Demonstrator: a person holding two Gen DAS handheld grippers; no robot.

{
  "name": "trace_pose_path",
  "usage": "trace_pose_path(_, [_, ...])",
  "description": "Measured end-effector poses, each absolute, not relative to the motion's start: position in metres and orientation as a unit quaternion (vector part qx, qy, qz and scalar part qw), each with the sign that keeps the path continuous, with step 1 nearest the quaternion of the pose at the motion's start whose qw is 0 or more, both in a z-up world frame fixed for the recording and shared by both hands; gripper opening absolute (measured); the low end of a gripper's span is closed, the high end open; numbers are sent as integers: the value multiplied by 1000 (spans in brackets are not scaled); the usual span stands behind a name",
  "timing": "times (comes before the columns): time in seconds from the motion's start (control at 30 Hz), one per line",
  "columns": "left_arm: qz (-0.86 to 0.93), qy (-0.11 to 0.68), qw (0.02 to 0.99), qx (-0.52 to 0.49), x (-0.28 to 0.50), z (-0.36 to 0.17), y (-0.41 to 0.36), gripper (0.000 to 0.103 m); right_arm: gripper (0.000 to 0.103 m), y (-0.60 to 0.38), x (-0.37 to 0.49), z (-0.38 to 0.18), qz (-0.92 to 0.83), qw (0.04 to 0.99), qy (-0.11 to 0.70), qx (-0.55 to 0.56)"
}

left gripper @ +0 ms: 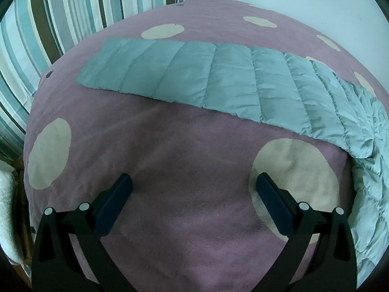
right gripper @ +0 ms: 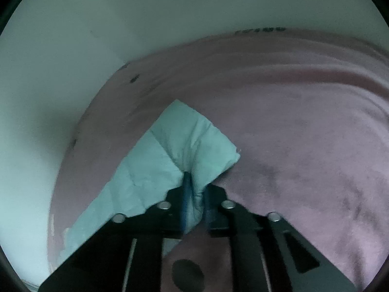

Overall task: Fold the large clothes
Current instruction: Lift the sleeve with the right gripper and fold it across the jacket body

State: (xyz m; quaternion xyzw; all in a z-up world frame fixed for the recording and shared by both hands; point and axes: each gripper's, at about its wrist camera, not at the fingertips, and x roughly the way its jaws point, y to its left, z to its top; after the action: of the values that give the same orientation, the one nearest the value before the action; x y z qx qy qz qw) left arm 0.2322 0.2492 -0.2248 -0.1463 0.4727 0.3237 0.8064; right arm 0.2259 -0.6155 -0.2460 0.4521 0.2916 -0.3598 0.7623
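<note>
Two grippers work over the pink dotted blanket [left gripper: 184, 146]. Left gripper [left gripper: 194, 187] hovers with jaws wide apart, holding nothing. A quilted grey-green garment [left gripper: 206, 77] stretches across the blanket toward its right edge. Right gripper [right gripper: 197, 189] is clamped on what looks like a garment corner [right gripper: 194, 136] near the wall [right gripper: 73, 48].

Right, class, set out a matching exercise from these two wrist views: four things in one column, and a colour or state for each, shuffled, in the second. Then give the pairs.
Column one:
1. left gripper
2. right gripper
3. bedspread
4. pillow

Column two:
A. striped
B. shut on the quilted garment
C. pink with pale round spots
D. open, nothing between its fingers

Pairs: 1-D, 2-B, 3-C, 4-A
</note>
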Motion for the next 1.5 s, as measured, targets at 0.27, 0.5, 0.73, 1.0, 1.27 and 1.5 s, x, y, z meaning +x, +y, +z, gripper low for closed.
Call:
trace_pose_path(0.27, [326, 466, 811, -139, 232, -224, 249, 101, 4, -570, 246, -196, -335, 823, 277, 366])
trace_pose_path(0.5, [321, 460, 815, -144, 230, -226, 249, 101, 3, -481, 304, -148, -267, 882, 290, 259])
trace_pose_path(0.73, [320, 459, 817, -143, 229, -228, 248, 101, 3, -383, 360, -138, -197, 913, 321, 158])
trace_pose_path(1.0, [319, 457, 817, -145, 229, -229, 248, 101, 3, -274, 376, -146, -114, 922, 359, 93])
trace_pose_path(1.27, [318, 456, 818, -149, 229, -230, 248, 101, 3, -167, 379, -157, -29, 920, 391, 25])
trace_pose_path(1.5, [318, 455, 818, -149, 229, -231, 248, 101, 3, -101, 372, -168, 35, 912, 407, -18])
